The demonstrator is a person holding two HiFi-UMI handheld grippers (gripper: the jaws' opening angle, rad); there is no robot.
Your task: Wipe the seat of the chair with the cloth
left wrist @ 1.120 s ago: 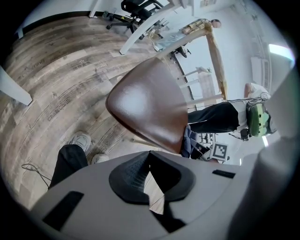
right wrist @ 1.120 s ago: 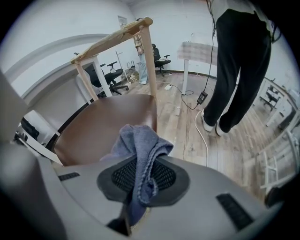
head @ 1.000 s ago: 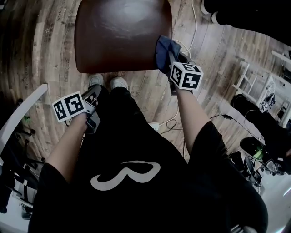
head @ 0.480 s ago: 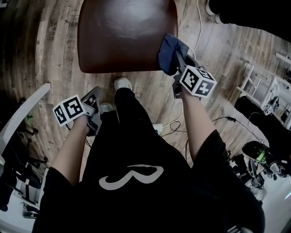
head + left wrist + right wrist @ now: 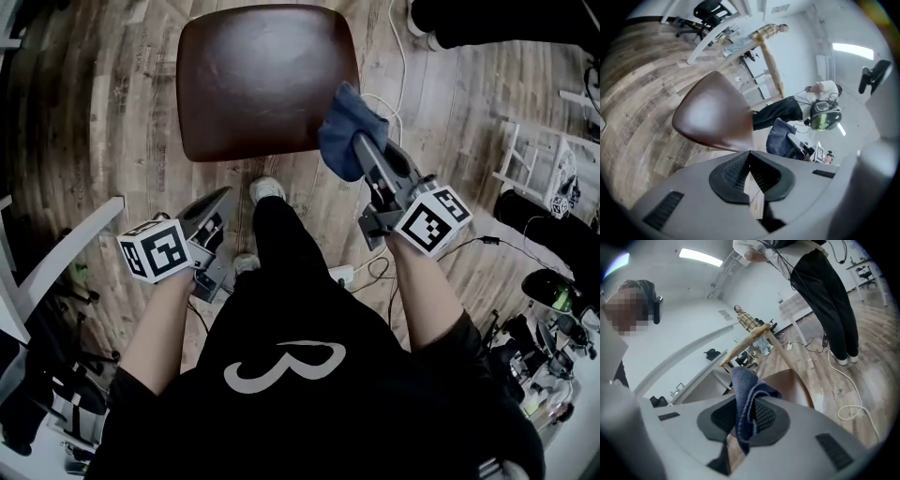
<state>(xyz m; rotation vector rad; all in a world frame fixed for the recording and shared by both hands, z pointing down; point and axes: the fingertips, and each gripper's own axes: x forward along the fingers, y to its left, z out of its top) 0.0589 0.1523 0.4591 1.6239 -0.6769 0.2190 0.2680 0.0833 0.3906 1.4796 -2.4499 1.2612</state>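
Observation:
The brown padded chair seat (image 5: 267,80) stands on the wood floor ahead of me; it also shows in the left gripper view (image 5: 712,112) and behind the cloth in the right gripper view (image 5: 790,383). My right gripper (image 5: 360,146) is shut on the blue cloth (image 5: 343,131), which hangs just off the seat's near right corner. In the right gripper view the cloth (image 5: 746,397) is bunched between the pads. My left gripper (image 5: 225,197) is low at the left, short of the seat, shut with nothing in it; its pads (image 5: 740,176) meet at the tips.
The person's shoes (image 5: 268,190) stand just before the seat. A white power strip (image 5: 339,275) and cables (image 5: 373,267) lie on the floor at the right. Another person's dark legs (image 5: 487,19) are at the top right. A white table edge (image 5: 56,253) runs along the left.
Both grippers have drawn back from the chair towards the body. The cloth has come off the seat's right edge to beyond its near right corner. The feet have stepped back.

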